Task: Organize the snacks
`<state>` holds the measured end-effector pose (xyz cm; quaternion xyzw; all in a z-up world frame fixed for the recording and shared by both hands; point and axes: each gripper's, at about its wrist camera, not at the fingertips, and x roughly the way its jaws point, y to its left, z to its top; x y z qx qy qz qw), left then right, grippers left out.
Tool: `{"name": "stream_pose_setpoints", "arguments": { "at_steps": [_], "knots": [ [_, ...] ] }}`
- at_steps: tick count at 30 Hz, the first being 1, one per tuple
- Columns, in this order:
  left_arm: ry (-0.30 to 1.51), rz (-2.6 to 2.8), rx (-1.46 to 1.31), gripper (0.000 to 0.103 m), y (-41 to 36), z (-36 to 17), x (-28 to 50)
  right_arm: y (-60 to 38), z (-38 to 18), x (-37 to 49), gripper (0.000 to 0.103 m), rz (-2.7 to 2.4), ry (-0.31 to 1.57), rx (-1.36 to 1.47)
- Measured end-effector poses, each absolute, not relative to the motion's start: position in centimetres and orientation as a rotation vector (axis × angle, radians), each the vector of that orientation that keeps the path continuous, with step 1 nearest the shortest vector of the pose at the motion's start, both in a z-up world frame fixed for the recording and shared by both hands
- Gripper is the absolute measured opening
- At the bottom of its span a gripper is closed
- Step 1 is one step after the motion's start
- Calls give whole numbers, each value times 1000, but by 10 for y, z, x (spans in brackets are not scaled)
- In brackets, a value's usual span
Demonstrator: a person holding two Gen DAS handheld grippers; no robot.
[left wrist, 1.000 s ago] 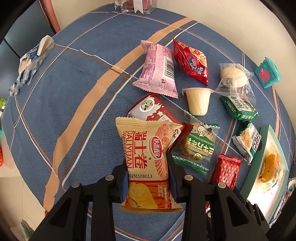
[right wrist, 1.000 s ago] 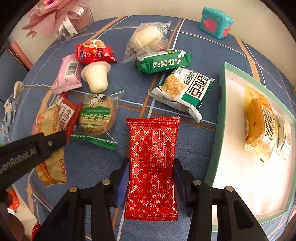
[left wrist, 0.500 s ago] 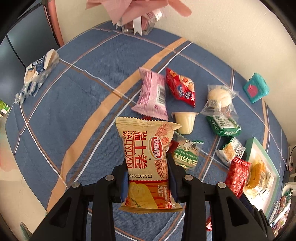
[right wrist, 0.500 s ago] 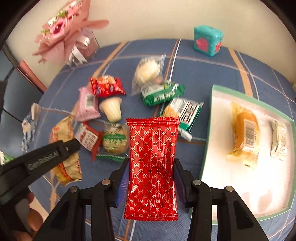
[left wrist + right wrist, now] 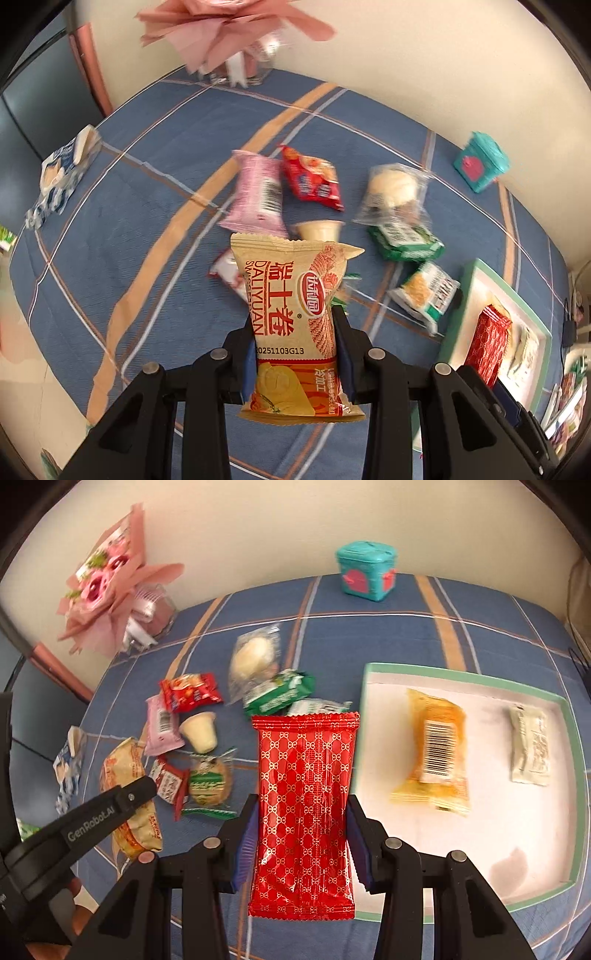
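Your left claw (image 5: pixel 295 354) pinches a puffy cake bag (image 5: pixel 295 325) and your right claw (image 5: pixel 301 843) a thin red packet (image 5: pixel 304 812); both are light and soft, so squeeze gently at the middle.

The tan Swiss-roll pack (image 5: pixel 295 325) clamped in the left gripper (image 5: pixel 295 354) is covering most of what is lying just ahead of the fingers: only an edge of a red-and-white packet (image 5: pixel 226 269) is peeking out to its left, and only the rim of a jelly cup (image 5: pixel 319 229) is showing above it. Ahead, the pink packet (image 5: pixel 258 195) and the green biscuit pack (image 5: pixel 404 245) are smearing with motion blur, their print unreadable. In the right view, the red patterned pack (image 5: pixel 304 812) is hiding the tray's near-left rim (image 5: pixel 360 716) and most of a packet (image 5: pixel 319 706) behind its top.
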<state>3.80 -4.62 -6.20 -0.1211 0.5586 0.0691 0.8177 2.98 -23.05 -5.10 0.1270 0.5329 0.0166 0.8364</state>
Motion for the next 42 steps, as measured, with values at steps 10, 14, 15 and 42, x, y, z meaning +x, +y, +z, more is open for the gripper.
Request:
{"name": "stream_pose_setpoints", "arguments": {
  "at_steps": [10,14,15,42],
  "knots": [
    [1171,-12,-93,37,-138,-48,30,-319,-46,11,47,-115,1109,396],
    [1172,-87,-27,37,-172,-47,23,-361,-49,-1,47,-200,1110,461],
    [1172,-104,-13,37,-179,-46,22,-371,-50,-5,47,-224,1111,474],
    [1264,-284,238,43,-279,-91,2,-439,-102,-27,49,-399,1259,558]
  ]
}}
